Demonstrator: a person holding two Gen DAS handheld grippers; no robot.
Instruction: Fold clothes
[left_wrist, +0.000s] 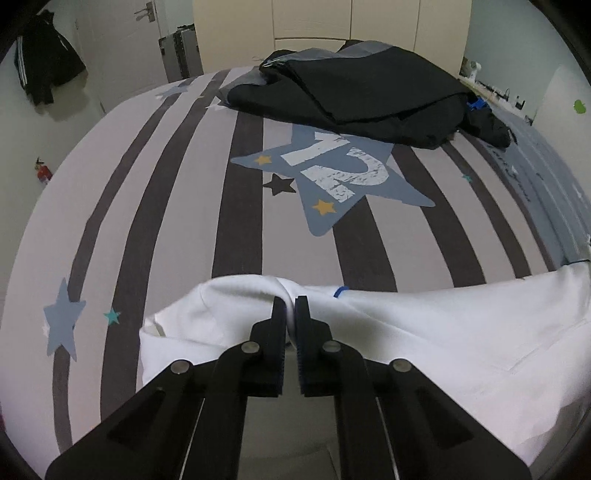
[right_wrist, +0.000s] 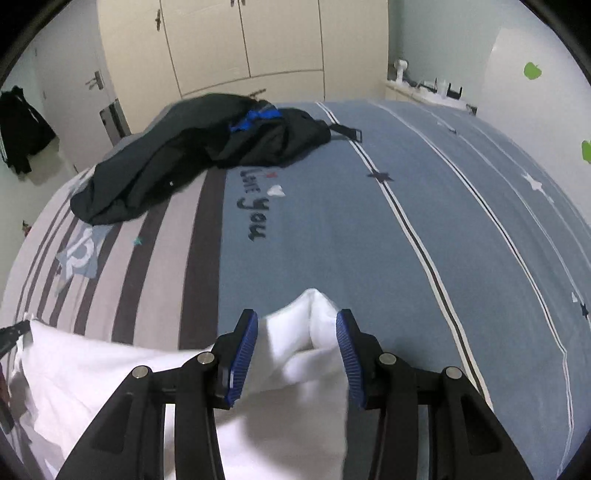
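Observation:
A white garment (left_wrist: 424, 332) lies crumpled along the near edge of the bed. In the left wrist view, my left gripper (left_wrist: 290, 302) is shut on a bunched fold of its upper edge, and the cloth spreads away to both sides. In the right wrist view, the same white garment (right_wrist: 92, 369) runs off to the left. A raised corner of it stands between the blue pads (right_wrist: 242, 350) of my right gripper (right_wrist: 295, 321). Those jaws stand well apart, and the cloth sits loose between them, not squeezed.
The bed cover (left_wrist: 147, 221) is striped grey and brown on one side and blue (right_wrist: 369, 240) on the other. A pile of dark clothes (left_wrist: 369, 96) (right_wrist: 184, 155) lies at the far end. Beyond are wardrobes (right_wrist: 240, 37), a door with a hanging black jacket (left_wrist: 44, 70) and a suitcase (left_wrist: 181, 51).

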